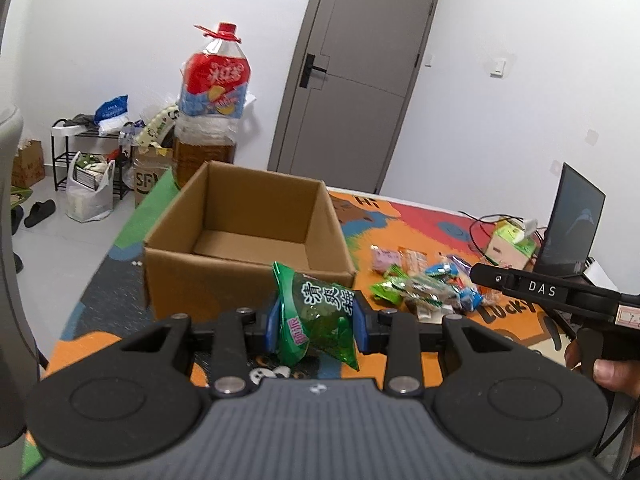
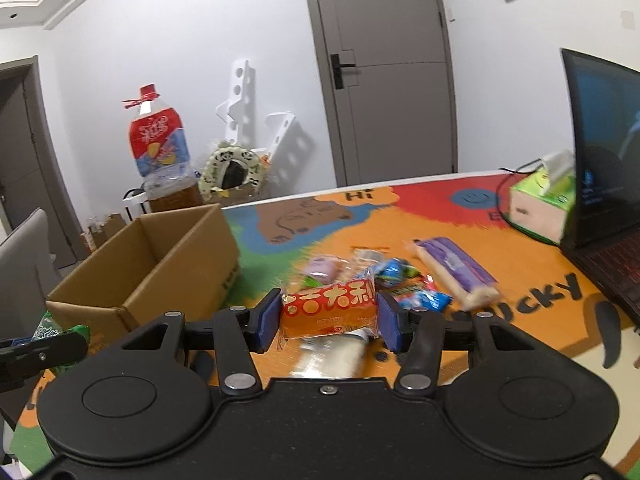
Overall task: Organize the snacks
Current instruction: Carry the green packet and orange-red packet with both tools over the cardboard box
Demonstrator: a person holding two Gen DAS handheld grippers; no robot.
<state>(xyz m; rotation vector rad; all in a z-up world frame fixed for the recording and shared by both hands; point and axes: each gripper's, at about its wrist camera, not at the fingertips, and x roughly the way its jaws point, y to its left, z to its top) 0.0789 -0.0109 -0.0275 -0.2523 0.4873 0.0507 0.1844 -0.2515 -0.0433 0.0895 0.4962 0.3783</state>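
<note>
Between the blue pads of our left gripper (image 1: 316, 322) we are clamping a green snack packet (image 1: 316, 312), raised just before the near wall of the open cardboard box (image 1: 244, 236), which is lying straight ahead, so this hand is nearer. Over on the right wrist view, our right gripper (image 2: 328, 320) is pinching an orange-red snack bar (image 2: 330, 314) crosswise above the snack pile (image 2: 400, 280), with the box lying well off to its left.

Centre foreground: left gripper (image 1: 316, 322) clamps green snack bag (image 1: 318, 312) | behind it: open cardboard box (image 1: 248, 240) | right: snack pile (image 1: 424, 284), right gripper (image 1: 560, 300), laptop (image 1: 572, 228)
</note>
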